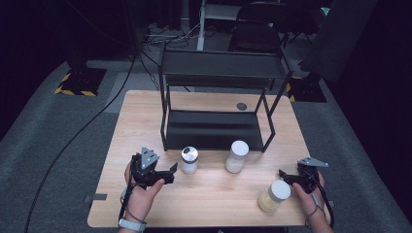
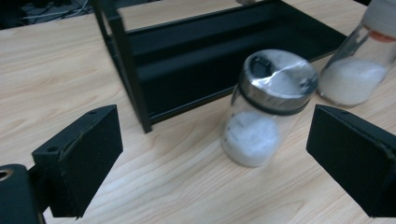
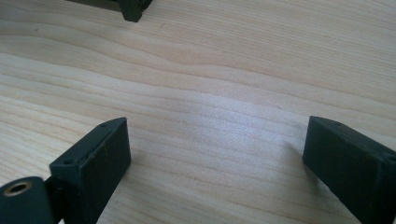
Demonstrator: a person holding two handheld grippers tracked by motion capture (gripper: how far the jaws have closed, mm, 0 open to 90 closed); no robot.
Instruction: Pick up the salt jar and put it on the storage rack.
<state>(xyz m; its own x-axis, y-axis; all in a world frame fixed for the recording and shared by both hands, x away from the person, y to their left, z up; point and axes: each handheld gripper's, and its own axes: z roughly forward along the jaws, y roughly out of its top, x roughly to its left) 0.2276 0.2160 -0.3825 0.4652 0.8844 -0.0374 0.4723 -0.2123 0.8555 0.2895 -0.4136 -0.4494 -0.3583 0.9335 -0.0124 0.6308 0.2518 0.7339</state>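
Looking down from the high view, we see the left hand-held gripper (image 1: 167, 174) hanging just beside a small glass shaker jar with a steel lid (image 1: 189, 159), which stands upright on the wooden desk (image 1: 214, 199) in front of the black two-tier rack (image 1: 216, 97). In the left gripper view the jaws are spread wide with nothing pinched; the shaker jar (image 2: 266, 109) stands ahead of them, between the two black pads but apart from both, its lower part holding white grains. To its right stands a second jar with a white lid (image 1: 237, 156), also holding white grains, close to the rack's front edge. The right hand-held gripper (image 1: 286, 177) sits near the desk's right edge, just beside a third jar with a white lid and yellowish contents (image 1: 273, 195). In the right gripper view its jaws are spread as well, with bare wood grain between them and a foot of the rack (image 3: 133, 10) at the top.
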